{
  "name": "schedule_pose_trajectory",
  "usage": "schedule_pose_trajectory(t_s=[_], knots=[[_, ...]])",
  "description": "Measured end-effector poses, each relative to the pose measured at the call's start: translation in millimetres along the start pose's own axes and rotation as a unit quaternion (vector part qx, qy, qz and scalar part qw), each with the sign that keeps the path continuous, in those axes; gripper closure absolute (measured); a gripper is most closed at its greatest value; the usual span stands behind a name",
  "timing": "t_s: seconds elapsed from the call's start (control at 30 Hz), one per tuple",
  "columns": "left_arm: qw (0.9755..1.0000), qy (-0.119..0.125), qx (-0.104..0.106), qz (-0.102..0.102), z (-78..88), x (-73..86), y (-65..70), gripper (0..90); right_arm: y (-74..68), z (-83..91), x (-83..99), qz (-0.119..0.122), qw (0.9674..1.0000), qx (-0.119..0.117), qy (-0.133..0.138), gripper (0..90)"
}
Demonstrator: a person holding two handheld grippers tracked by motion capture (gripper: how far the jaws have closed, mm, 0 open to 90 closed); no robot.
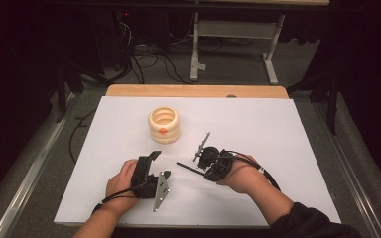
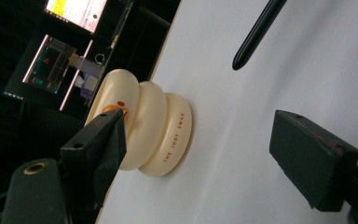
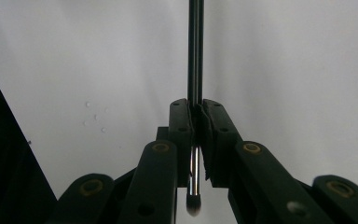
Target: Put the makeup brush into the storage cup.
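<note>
A cream ribbed round holder (image 1: 163, 125) stands upright on the white table top (image 1: 278, 129); its wall bears an orange mark. My left gripper (image 1: 149, 161) lies just in front of it, tipped on its side, jaws open and aimed at the holder (image 2: 144, 130), with nothing between them (image 2: 196, 126). To the right, my right gripper (image 1: 206, 166) is shut on a thin black stick (image 1: 188, 167) that points left across the table. In the right gripper view the pads (image 3: 198, 116) clamp the stick (image 3: 196, 46), and its rounded pale end sits near the camera. The stick's far tip (image 2: 256, 35) hangs beyond the left jaws.
A wooden strip (image 1: 198, 90) edges the table's far side. Beyond it are a white stand's legs (image 1: 196, 54) and loose cables (image 1: 149, 62) on the floor. Metal rails (image 1: 34, 163) run along the left side. Lit screens (image 2: 70, 37) glow in the dark.
</note>
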State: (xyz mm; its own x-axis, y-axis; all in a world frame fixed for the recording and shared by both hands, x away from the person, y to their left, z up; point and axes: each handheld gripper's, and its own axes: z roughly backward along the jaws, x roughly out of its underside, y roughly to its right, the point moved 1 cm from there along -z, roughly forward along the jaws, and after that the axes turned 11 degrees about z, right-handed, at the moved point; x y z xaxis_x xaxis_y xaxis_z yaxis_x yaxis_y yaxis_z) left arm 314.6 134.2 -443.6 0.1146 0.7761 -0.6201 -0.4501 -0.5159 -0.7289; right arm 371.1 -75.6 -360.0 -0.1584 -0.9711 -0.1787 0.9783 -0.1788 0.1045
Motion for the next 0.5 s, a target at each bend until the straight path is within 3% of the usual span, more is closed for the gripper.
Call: schedule_pose_trajectory(t_s=[0.33, 0.5], knots=[[0.9999, -0.002, -0.003, -0.011, -0.8, 0.1, 3.4, 20.1, -4.5, -3.5, -9.1, 0.017, 0.9999, -0.002, 0.0, 85.6], [0.9998, 0.0, 0.003, -0.022, -1.0, -0.4, 6.1, 25.2, -5.9, -4.0, -13.4, 0.022, 0.9997, -0.004, 0.002, 85.6]])
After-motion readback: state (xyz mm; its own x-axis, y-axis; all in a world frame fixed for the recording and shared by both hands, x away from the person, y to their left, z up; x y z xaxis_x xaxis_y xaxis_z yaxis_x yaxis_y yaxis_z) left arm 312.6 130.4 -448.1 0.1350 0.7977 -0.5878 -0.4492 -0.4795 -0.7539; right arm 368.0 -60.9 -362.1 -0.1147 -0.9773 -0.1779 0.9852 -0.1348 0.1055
